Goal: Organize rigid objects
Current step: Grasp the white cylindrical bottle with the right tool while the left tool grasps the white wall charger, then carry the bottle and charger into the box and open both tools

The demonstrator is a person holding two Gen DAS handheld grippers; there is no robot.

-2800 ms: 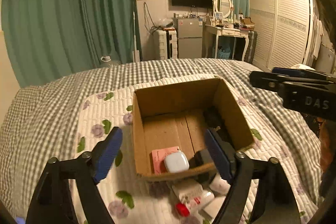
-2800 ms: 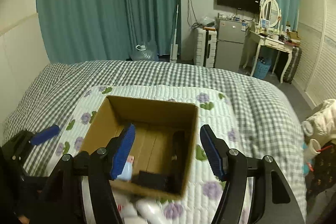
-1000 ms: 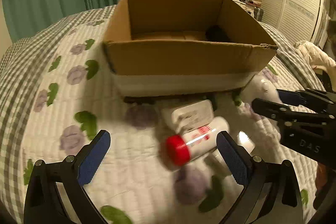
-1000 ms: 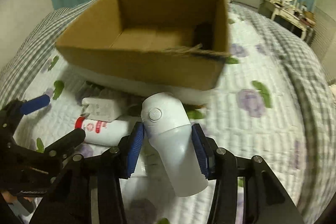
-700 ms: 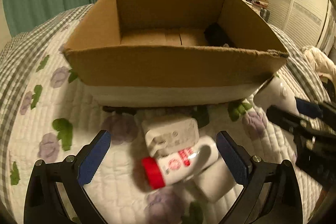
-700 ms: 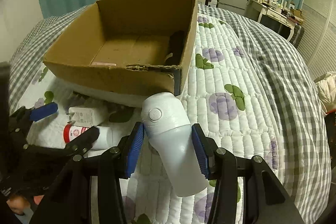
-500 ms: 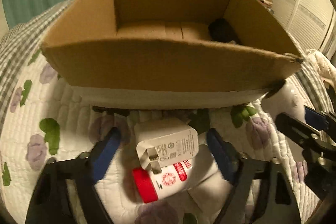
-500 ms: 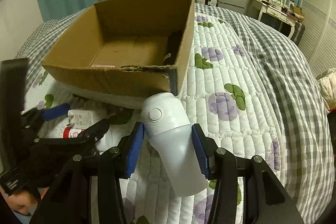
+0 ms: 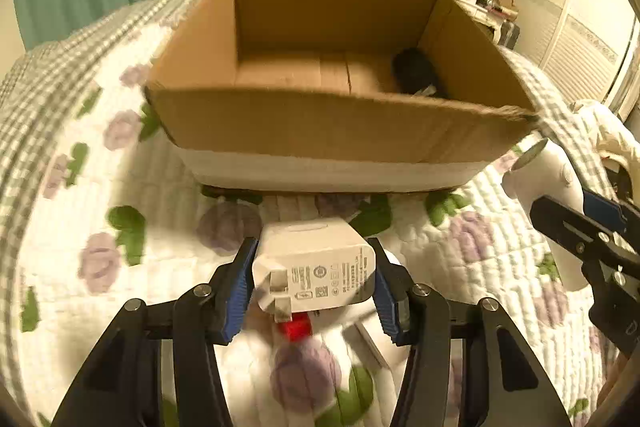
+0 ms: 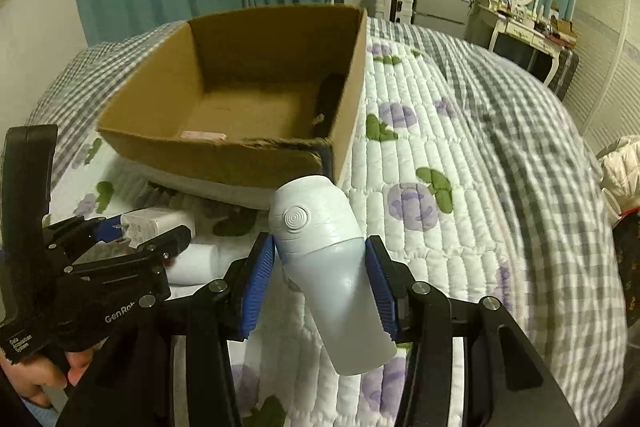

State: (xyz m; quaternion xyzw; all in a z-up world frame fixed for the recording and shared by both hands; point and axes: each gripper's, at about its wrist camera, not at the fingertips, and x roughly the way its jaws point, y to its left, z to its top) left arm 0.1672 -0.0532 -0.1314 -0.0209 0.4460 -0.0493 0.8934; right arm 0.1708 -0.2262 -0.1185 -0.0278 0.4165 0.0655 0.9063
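My left gripper (image 9: 312, 273) is shut on a white power adapter (image 9: 316, 269), held just in front of the cardboard box (image 9: 332, 127). My right gripper (image 10: 320, 275) is shut on a white bottle (image 10: 328, 267) with a round swirl cap, near the box's front right corner (image 10: 324, 151). The bottle also shows at the right of the left wrist view (image 9: 548, 187). The adapter shows in the right wrist view (image 10: 152, 223). A black object (image 9: 416, 73) lies in the box's far right corner. A pink item (image 10: 202, 135) lies inside by the near wall.
A red-capped tube (image 9: 296, 329) and a white block (image 10: 196, 263) lie on the flowered quilt (image 10: 420, 187) below my left gripper. The bed has a grey checked cover (image 10: 540, 147). Green curtains, a dresser and wardrobe stand behind.
My left gripper has closed on the white power adapter and lifted it off the quilt. My right gripper still holds the white bottle and has drifted slightly right of the box.
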